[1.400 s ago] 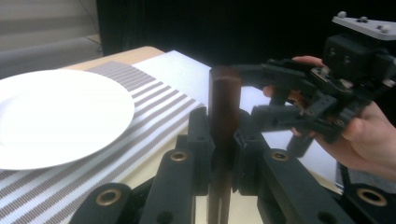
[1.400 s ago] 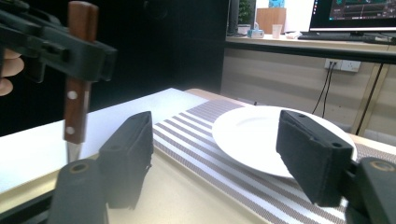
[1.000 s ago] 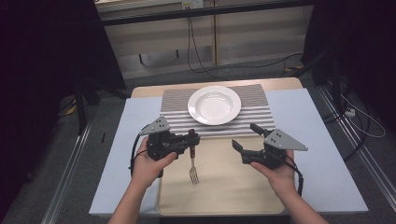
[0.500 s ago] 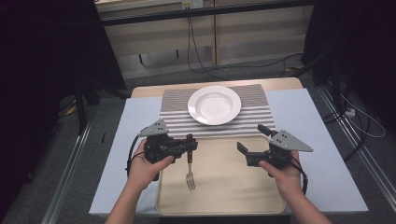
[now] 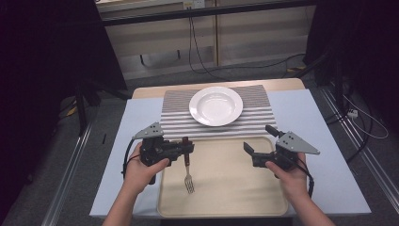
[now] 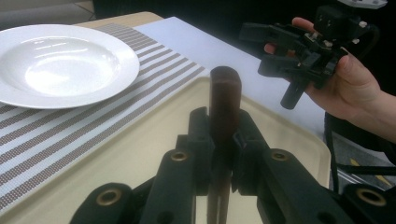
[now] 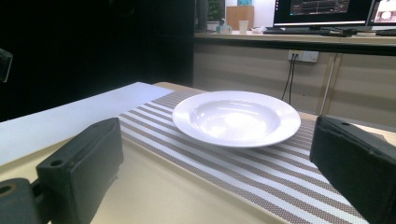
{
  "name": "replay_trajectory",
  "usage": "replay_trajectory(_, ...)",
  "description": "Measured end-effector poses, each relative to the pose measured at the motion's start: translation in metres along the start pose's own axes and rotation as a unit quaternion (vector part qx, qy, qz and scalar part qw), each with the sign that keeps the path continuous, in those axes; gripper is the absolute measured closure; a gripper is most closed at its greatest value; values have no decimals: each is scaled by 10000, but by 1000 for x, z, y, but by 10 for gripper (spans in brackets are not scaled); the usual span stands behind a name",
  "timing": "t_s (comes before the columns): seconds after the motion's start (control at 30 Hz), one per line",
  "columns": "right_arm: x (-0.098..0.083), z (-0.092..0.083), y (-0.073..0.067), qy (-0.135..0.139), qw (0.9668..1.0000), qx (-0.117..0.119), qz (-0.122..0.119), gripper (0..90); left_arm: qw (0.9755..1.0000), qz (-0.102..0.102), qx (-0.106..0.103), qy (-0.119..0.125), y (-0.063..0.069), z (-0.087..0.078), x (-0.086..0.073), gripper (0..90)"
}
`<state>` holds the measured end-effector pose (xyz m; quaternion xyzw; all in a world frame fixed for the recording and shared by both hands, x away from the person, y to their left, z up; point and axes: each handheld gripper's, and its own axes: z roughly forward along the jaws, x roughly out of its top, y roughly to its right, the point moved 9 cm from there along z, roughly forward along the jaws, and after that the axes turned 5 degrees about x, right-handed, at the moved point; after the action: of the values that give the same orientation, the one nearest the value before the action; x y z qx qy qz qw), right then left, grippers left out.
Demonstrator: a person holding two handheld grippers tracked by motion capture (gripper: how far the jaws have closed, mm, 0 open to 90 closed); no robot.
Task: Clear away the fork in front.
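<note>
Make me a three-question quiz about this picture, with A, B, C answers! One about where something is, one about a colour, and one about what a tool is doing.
1. Where is the plate?
A. on the striped mat
B. on the tray
C. on the floor

2. What colour is the plate?
A. red
B. white
C. black

3. What is the left tool doing?
A. lying empty on the table
B. gripping the plate
C. gripping the fork by its handle

Answers:
1. A, the high view shows the plate resting on the mat, beyond the tray.
2. B, it is plain white in all three views.
3. C, the left gripper view shows the jaws clamped on the dark handle, and the high view shows the tines pointing down over the tray.
</note>
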<state>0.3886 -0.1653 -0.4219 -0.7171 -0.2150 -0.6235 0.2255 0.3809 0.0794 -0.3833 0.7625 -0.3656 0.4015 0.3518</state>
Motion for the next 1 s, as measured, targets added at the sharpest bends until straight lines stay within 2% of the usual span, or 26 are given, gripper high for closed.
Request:
replay_trajectory(0.13,-1,1,-1,-34,10000,-3,-44,24,10000,-61,-24,18,0,-7,-2,805)
replay_trajectory(0.27,0,0,0,-34,9999,-45,-105,27,9999,-64,-50,-74,2,-17,-4,805)
replay_trajectory(0.4,1,-2,0,-27,9999,-52,-110,28,9995,-183,-232,-117,10,-24,-8,805)
replay_trajectory(0.53,2,-3,-1,-11,9999,-78,-138,28,9986,-134,-415,-289,19,-29,-14,805)
replay_trajectory(0.6,2,-3,0,-21,9998,-98,-179,28,9980,-175,-480,-368,21,-30,-17,805)
replay_trajectory(0.7,3,-3,1,-2,9998,-105,-154,30,9980,-146,-383,-484,14,-26,-25,804)
replay_trajectory(0.77,3,-4,1,-4,9998,-111,-140,30,9972,-382,-511,-382,9,-25,-26,803)
replay_trajectory(0.83,3,-4,1,-12,9998,-106,-147,30,9972,-474,-460,-357,1,-24,-29,803)
replay_trajectory(0.87,3,-4,1,-10,9998,-118,-157,30,9974,-499,-377,-362,-5,-23,-30,800)
replay_trajectory(1.0,3,-5,2,4,9998,-124,-178,30,9982,-382,-60,-454,-21,-15,-39,766)
